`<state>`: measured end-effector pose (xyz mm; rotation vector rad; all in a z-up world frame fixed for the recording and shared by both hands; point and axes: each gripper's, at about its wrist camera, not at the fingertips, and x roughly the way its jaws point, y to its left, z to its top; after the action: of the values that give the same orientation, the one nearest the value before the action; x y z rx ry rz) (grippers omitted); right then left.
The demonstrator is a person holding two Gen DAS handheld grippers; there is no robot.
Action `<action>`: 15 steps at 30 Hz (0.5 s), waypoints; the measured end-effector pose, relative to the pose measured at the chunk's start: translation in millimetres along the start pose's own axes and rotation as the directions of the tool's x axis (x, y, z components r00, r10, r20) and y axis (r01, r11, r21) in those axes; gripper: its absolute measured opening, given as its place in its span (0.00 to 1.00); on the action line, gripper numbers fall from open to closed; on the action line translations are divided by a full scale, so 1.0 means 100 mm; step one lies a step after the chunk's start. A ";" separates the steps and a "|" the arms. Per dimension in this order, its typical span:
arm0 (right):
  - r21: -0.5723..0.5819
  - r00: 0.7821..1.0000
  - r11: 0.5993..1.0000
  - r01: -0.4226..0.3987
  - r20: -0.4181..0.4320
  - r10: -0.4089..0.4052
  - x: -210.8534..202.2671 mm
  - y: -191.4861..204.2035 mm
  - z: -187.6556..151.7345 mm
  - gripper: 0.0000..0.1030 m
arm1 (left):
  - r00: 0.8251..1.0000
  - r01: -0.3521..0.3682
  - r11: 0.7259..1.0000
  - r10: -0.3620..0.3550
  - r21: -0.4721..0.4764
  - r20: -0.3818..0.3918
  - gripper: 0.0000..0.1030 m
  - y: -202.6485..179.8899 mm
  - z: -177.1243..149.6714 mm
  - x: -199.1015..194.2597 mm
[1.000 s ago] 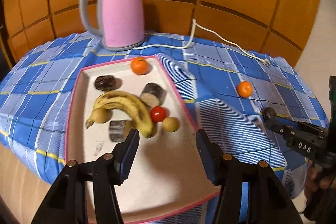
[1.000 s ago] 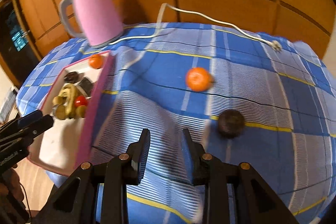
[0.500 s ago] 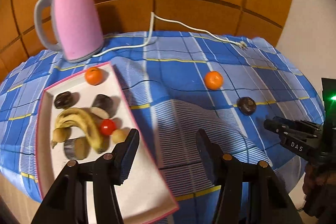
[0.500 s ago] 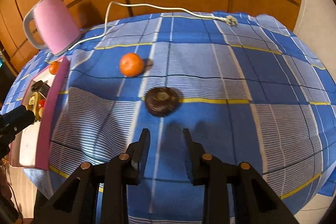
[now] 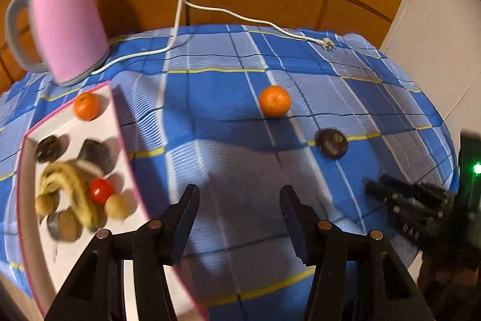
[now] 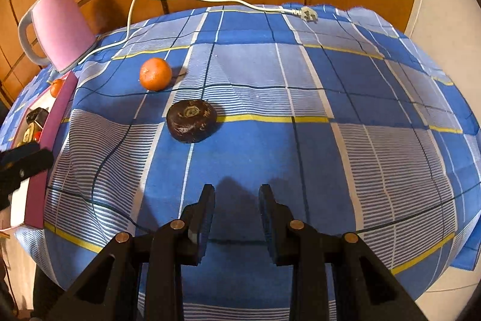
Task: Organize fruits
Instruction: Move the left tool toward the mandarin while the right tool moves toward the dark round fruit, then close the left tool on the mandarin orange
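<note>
An orange (image 5: 274, 101) (image 6: 155, 74) and a dark round fruit (image 5: 331, 143) (image 6: 191, 120) lie loose on the blue checked tablecloth. A white tray with a pink rim (image 5: 118, 122) (image 6: 57, 110) at the left holds a banana (image 5: 70, 188), a small orange (image 5: 86, 106), a red tomato (image 5: 100, 190), dark fruits and yellowish round fruits. My left gripper (image 5: 239, 205) is open and empty, near the tray's right edge. My right gripper (image 6: 237, 202) is open and empty, in front of the dark fruit; it also shows in the left wrist view (image 5: 402, 200).
A pink kettle (image 5: 64, 20) (image 6: 60, 29) stands at the back left; its white cord (image 5: 240, 17) (image 6: 210, 0) runs along the table's far edge to a plug (image 6: 308, 14). Wooden wall panels stand behind. The cloth drops off at the front and right edges.
Both views have swung right. The loose orange and dark fruit are now closer and more central. The tray has slid to the left of both views. Both grippers stay open.
</note>
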<state>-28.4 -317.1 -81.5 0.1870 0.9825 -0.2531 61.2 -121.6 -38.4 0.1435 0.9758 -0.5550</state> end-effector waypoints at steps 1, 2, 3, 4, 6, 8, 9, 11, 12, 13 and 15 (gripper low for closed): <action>0.003 1.000 1.000 -0.004 -0.001 0.004 0.01 -0.01 0.00 0.29 | 1.000 0.018 1.000 -0.018 -0.013 -0.003 0.54 0.00 0.05 0.03; 0.006 1.000 1.000 -0.009 -0.004 0.009 0.02 -0.01 -0.01 0.30 | 1.000 0.027 0.999 -0.027 -0.021 -0.005 0.54 0.00 0.10 0.06; 0.008 1.000 1.000 -0.013 -0.003 0.013 0.02 -0.02 -0.01 0.30 | 1.000 0.021 0.999 -0.021 -0.025 -0.003 0.54 -0.01 0.15 0.09; 0.007 1.000 1.000 -0.015 0.001 0.015 0.02 -0.02 -0.01 0.30 | 1.000 0.021 1.000 -0.020 -0.023 0.003 0.54 -0.04 0.20 0.12; 0.005 1.000 1.000 -0.023 0.005 0.023 0.02 -0.02 -0.02 0.32 | 0.999 0.033 0.999 -0.033 -0.014 -0.001 0.55 -0.10 0.30 0.20; 0.000 1.000 1.000 -0.030 0.008 0.030 0.02 -0.02 -0.03 0.34 | 0.999 0.032 0.999 -0.032 0.001 -0.005 0.58 -0.16 0.41 0.30; -0.001 0.999 0.999 -0.036 0.011 0.036 0.02 -0.02 -0.03 0.35 | 1.000 0.026 1.000 -0.026 0.006 -0.009 0.62 -0.18 0.46 0.35; -0.004 0.999 0.999 -0.038 0.015 0.038 0.02 -0.01 -0.04 0.36 | 1.000 0.018 1.000 -0.018 0.017 -0.014 0.66 -0.25 0.57 0.48; -0.008 0.999 0.999 -0.038 0.016 0.038 0.02 -0.01 -0.04 0.36 | 1.000 0.015 1.000 -0.015 0.024 -0.015 0.66 -0.28 0.63 0.56; -0.011 0.999 0.999 -0.039 0.017 0.039 0.03 -0.01 -0.04 0.36 | 1.000 0.003 1.000 -0.003 0.026 -0.018 0.66 -0.31 0.69 0.64; -0.012 0.999 0.999 -0.045 0.018 0.046 0.03 -0.02 -0.05 0.36 | 0.999 0.001 1.000 0.000 0.028 -0.032 0.67 -0.34 0.79 0.77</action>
<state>-31.3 -318.1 -86.5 0.1959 0.9604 -0.2071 135.8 -208.6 -52.6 0.1777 0.9994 -0.5691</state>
